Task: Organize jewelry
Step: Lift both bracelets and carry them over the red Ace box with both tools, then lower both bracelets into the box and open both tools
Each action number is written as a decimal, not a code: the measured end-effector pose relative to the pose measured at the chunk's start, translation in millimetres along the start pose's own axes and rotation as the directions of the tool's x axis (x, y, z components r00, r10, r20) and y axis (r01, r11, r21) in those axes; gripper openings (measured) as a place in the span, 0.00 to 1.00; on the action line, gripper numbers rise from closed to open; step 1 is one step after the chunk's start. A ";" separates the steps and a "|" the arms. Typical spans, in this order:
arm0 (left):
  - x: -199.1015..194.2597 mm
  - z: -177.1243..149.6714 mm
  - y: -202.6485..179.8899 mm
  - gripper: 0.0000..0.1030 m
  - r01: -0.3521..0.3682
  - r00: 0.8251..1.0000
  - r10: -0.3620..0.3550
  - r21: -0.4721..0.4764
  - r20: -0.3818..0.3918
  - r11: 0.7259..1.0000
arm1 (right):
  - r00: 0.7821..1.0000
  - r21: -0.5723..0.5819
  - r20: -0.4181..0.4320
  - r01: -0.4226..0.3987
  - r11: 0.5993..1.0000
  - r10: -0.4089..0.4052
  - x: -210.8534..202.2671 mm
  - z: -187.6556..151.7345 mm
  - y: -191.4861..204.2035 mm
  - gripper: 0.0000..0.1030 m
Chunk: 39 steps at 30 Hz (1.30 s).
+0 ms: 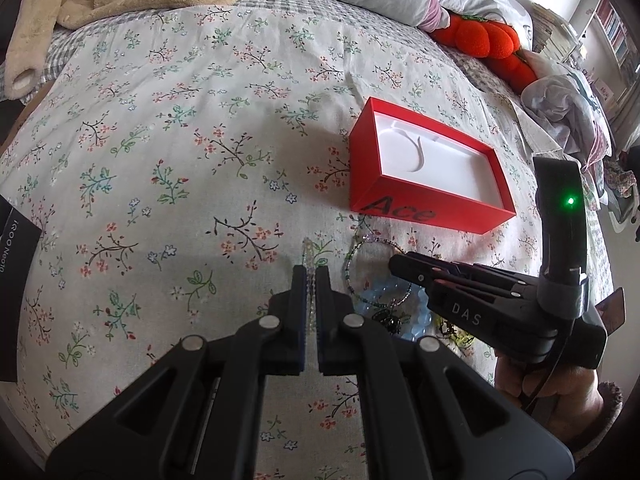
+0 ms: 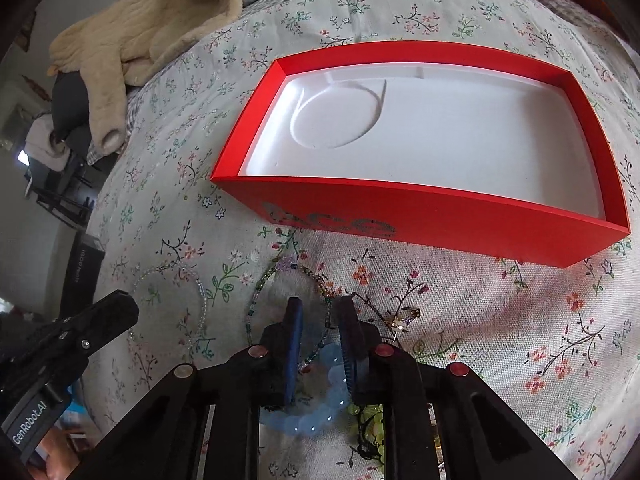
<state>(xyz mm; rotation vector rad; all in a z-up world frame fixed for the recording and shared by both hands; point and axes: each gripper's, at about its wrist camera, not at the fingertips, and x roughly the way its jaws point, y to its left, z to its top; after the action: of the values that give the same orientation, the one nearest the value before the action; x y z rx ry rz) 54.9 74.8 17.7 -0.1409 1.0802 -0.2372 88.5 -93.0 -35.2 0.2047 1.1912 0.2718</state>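
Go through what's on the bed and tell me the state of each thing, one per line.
Red box: lid off, white tray bare.
Clear bead bracelet: lying on the bedspread, between the left gripper's fingers.
Left gripper: nearly closed around it.
Green bead bracelet: loose on the bedspread.
Blue bead bracelet: loose, under the right gripper.
Right gripper: open.

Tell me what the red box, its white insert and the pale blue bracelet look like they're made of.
Red box: likely matte paperboard, with thin straight walls, crisp folded corners and printed lettering.
White insert: looks like moulded plastic or pulp, smooth, with a pressed round recess; which one is unclear.
Pale blue bracelet: chunky translucent beads, glossy with bright highlights, so glass, resin or stone.
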 end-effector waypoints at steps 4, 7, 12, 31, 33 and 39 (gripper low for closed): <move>-2.4 0.8 -5.2 0.04 0.004 1.000 -0.004 0.002 0.007 1.000 | 0.999 0.001 0.021 -0.027 1.000 0.027 -6.5 -1.1 -0.2 0.03; -6.3 1.9 -7.5 0.05 0.011 1.000 -0.011 -0.001 0.020 1.000 | 0.998 0.001 0.045 -0.049 0.999 0.049 -18.3 0.0 1.4 0.03; -11.4 5.2 -11.3 0.05 0.028 0.999 -0.027 -0.007 0.040 1.000 | 0.994 -0.008 0.087 -0.068 0.998 0.068 -46.9 0.8 3.5 0.03; -16.3 55.7 -68.9 0.05 0.276 0.943 -0.272 0.007 0.192 0.961 | 0.953 0.072 0.301 -0.070 0.995 0.045 -140.3 33.1 -43.1 0.03; -7.3 62.1 -74.9 0.05 0.311 0.931 -0.306 0.006 0.197 0.950 | 0.951 0.084 0.308 -0.066 0.994 0.037 -140.5 35.4 -48.8 0.03; 23.2 69.9 -79.2 0.05 0.348 0.917 -0.341 0.000 0.207 0.937 | 0.949 0.107 0.315 -0.049 0.993 0.013 -132.5 42.0 -63.0 0.03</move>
<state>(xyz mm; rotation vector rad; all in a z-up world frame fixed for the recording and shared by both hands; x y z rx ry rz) 117.5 -7.8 48.6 -0.3838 0.8498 -0.5098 88.4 -195.1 78.2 0.3536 0.8872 0.1904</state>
